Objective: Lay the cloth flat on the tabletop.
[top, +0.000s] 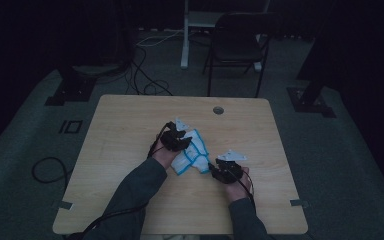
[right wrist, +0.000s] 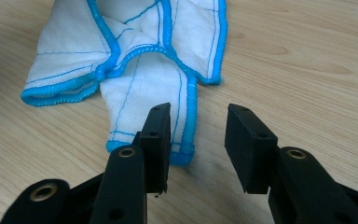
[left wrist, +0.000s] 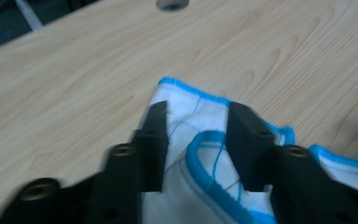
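The left gripper point(top: 176, 138) sat over the upper part of the white cloth point(top: 192, 156) with blue edging near the middle of the wooden table point(top: 130, 130) in the high view, while the right gripper point(top: 226, 172) lay just beside the cloth's lower right end. In the left gripper view, the jaws stood apart astride a blue-hemmed fold, not pressing it. In the right gripper view, the jaws stood open, one over the cloth's point(right wrist: 140, 88) nearest corner.
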Available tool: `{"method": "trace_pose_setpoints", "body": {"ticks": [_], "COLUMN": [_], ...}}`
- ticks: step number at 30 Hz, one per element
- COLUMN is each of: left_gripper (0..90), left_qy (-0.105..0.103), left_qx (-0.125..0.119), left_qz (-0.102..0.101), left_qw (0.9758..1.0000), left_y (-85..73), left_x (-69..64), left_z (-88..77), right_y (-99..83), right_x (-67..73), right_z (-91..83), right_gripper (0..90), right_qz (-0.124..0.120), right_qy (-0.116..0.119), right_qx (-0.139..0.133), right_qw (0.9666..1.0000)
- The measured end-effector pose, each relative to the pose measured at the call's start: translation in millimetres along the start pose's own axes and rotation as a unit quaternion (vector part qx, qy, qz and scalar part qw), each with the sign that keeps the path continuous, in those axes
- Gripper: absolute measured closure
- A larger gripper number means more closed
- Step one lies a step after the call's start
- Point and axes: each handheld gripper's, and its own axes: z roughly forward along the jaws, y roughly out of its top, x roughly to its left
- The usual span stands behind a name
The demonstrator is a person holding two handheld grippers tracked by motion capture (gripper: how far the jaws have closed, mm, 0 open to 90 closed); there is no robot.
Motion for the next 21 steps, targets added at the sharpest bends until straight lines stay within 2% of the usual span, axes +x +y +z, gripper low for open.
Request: {"method": "trace_pose_setpoints", "body": {"ticks": [1,3,4,11,17,21], "left_gripper": [76.9,85.7,87.2,88.3,88.3,88.3], "left_qy": [0.001,0.002,0.003,0.011,0.018,0.021], "left_qx": [0.009,0.012,0.01,-0.008,-0.023,-0.023], "left_qz": [0.0,0.0,-0.003,-0.013,-0.037,-0.049], "left_qw": [1.0,0.9999,0.9999,0.9998,0.9989,0.9983], "left_y": [-1.0,-3.6,-4.7,-11.0,-19.0,-25.2], "left_x": [1.1,2.8,3.0,8.7,17.9,25.3], "left_z": [0.6,-0.1,-0.8,-12.8,-21.6,-25.7], "right_y": [0.0,0.1,0.1,0.3,0.7,1.3], "right_x": [0.1,0.4,0.5,1.1,1.8,3.7], "right_z": [0.0,-0.1,-0.1,0.7,1.9,4.3], "right_gripper": [60.9,60.8,60.8,60.4,59.6,59.4], "right_qz": [0.0,-0.001,-0.002,-0.002,-0.002,-0.006], "right_qy": [0.0,0.0,0.0,0.001,0.003,0.005], "right_qx": [0.0,0.001,0.0,0.001,0.001,0.004], "right_qw": [1.0,1.0,1.0,1.0,1.0,1.0]}}
